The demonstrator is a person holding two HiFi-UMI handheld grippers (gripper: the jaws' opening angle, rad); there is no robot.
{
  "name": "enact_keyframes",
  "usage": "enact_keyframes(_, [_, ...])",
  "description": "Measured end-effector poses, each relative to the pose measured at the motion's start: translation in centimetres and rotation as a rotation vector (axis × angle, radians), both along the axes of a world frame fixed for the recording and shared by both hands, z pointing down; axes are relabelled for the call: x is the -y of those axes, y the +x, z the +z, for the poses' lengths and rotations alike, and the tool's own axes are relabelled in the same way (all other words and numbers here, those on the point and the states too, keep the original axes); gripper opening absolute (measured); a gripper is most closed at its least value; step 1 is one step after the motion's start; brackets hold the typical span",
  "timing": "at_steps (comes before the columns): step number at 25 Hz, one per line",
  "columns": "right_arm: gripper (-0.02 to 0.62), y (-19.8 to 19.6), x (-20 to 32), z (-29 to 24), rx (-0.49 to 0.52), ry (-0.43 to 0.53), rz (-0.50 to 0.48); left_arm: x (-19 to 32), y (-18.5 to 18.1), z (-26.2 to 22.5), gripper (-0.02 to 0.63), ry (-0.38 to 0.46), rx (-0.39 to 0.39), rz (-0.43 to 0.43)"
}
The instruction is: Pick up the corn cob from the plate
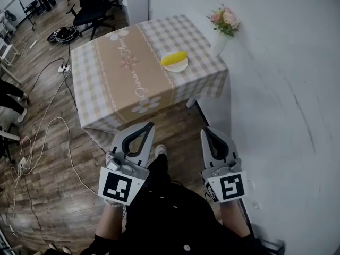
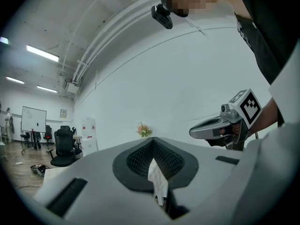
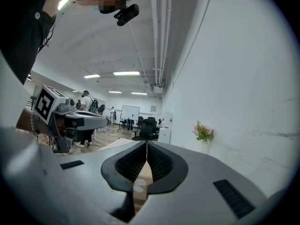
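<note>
The corn cob point(image 1: 174, 58) lies on a small pale plate point(image 1: 181, 67), with its length going from about 8 o'clock to 2 o'clock in the head view. The plate stands on the checked cloth of the table point(image 1: 106, 73), just beside the right border of the beige strip and toward the far right part of the top. From the plate, a bunch of flowers point(image 1: 223, 19) in a white vase is at about 2 o'clock, by the wall, and an office chair point(image 1: 91, 4) is at about 11 o'clock, beyond the table. The person stands short of the table, and the cob is well apart from both tools, at about 12 o'clock from them. The left gripper point(image 1: 149, 125) has its jaws pressed together with nothing held, and the right gripper point(image 1: 205, 131) is the same, jaws together and empty; both point about level. I judge that this is the approach step, and the pick itself is not yet begun. The next move calls for coming near the table, spreading the jaws of one gripper, probably the right one because the plate is on that side, tilting it down, and placing the jaws across the cob, not along it.
</note>
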State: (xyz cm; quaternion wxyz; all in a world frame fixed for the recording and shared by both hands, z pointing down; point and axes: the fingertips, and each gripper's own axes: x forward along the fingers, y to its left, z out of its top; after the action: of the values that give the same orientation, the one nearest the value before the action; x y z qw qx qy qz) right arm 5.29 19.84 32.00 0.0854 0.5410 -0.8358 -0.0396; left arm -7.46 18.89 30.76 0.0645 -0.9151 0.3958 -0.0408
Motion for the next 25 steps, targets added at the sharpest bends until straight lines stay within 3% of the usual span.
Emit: enact_keyframes(25, [0.041, 2.1, 14.2, -0.2, 0.01, -0.025, 0.039, 14.8, 3.1, -0.3, 0.012, -0.006, 0.008, 0.071])
